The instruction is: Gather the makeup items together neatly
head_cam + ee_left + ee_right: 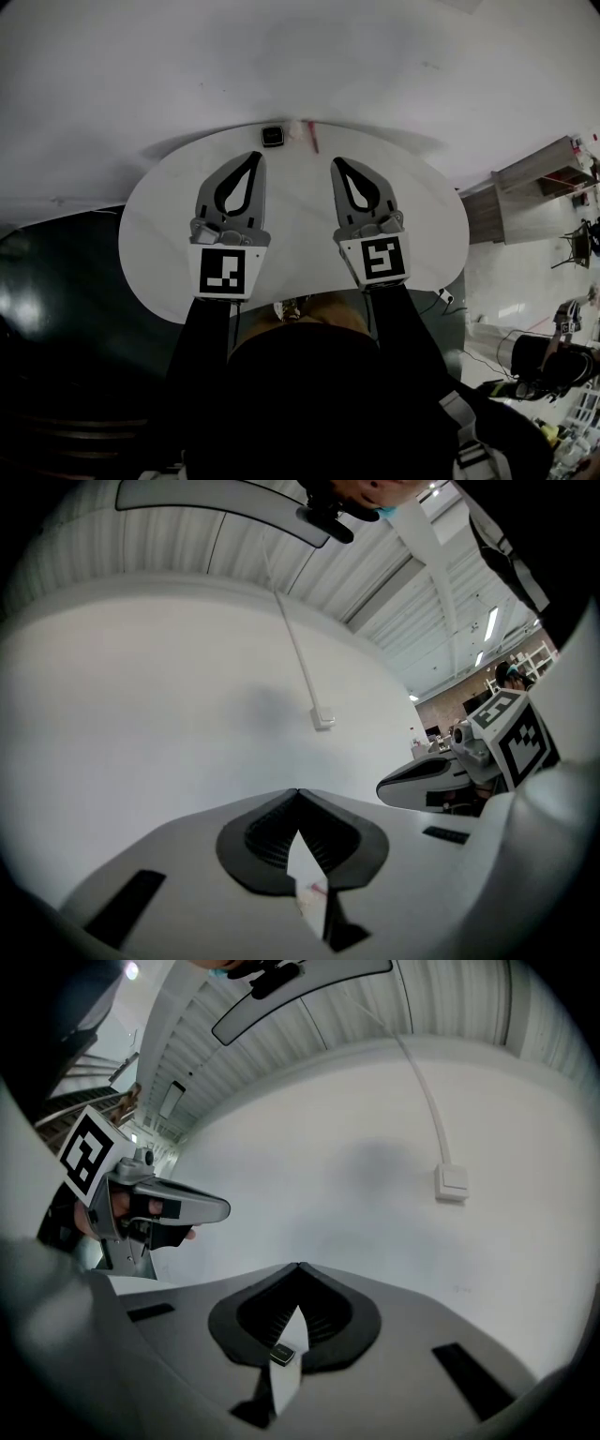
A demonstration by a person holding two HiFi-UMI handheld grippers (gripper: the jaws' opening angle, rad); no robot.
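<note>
black compact beside pink stick, white table

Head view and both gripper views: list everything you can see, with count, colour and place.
table: one, white, rounded, under both grippers
compact: one, black, square, at the table's far edge
stick: one, pinkish red, thin, at the far edge just right of the compact
cabinet: one, light wood, on the floor right of the table
wall switch: one, white, on the wall ahead
left gripper: one, grey, above the table, jaws together, empty
right gripper: one, grey, above the table, jaws together, empty
</note>
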